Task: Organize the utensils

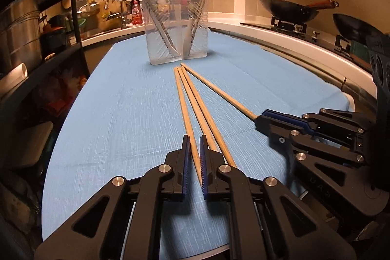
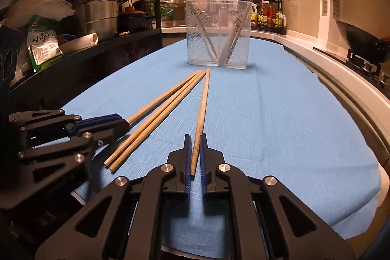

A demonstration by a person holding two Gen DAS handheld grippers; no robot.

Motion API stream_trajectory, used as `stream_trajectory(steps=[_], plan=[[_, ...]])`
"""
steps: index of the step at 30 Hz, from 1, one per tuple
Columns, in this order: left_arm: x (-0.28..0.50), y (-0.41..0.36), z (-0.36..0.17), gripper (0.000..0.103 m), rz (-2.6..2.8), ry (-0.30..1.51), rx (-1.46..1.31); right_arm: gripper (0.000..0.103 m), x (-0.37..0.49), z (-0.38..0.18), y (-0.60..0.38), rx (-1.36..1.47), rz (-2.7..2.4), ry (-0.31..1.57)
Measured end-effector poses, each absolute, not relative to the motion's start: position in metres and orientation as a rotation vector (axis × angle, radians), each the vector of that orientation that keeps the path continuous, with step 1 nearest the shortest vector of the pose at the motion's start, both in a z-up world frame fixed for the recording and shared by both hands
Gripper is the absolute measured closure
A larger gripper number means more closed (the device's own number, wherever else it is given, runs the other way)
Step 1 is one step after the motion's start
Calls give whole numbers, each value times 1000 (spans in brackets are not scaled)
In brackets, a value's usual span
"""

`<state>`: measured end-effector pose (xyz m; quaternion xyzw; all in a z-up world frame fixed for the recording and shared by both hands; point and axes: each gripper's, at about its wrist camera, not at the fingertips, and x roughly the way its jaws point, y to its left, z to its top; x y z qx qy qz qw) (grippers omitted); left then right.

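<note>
A: Where do the chopsticks lie?

B: Lengthwise, tips toward the clear utensil holder (image 1: 176, 28) straight ahead. The left gripper (image 1: 194, 146) pinches the leftmost chopstick (image 1: 184, 109); the right gripper (image 2: 194, 145) pinches the rightmost chopstick (image 2: 201, 109). Two chopsticks (image 2: 148, 123) rest between on the blue cloth (image 2: 280, 113).

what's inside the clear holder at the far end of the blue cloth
The clear holder has a central divider, with chopsticks leaning in the right side and one utensil leaning in the left. Its ribbed walls blur their lower ends, so the count is unclear.
</note>
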<state>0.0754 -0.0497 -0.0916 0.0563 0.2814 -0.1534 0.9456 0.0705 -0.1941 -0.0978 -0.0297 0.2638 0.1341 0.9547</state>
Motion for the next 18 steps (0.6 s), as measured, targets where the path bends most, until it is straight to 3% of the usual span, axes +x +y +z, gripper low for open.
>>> stream_trajectory(steps=[7,8,11,18], plan=[[65,-39,-61,97,-315,497,104,98,59,-67,-202,-74,269,456],[64,-39,-56,102,-316,485,101,98,58,-62,-202,-71,271,442],[62,-38,-41,103,-329,447,107,98,59,-53,-200,-87,277,420],[74,-35,-56,103,-328,493,119,98,69,-84,-207,-90,232,503]])
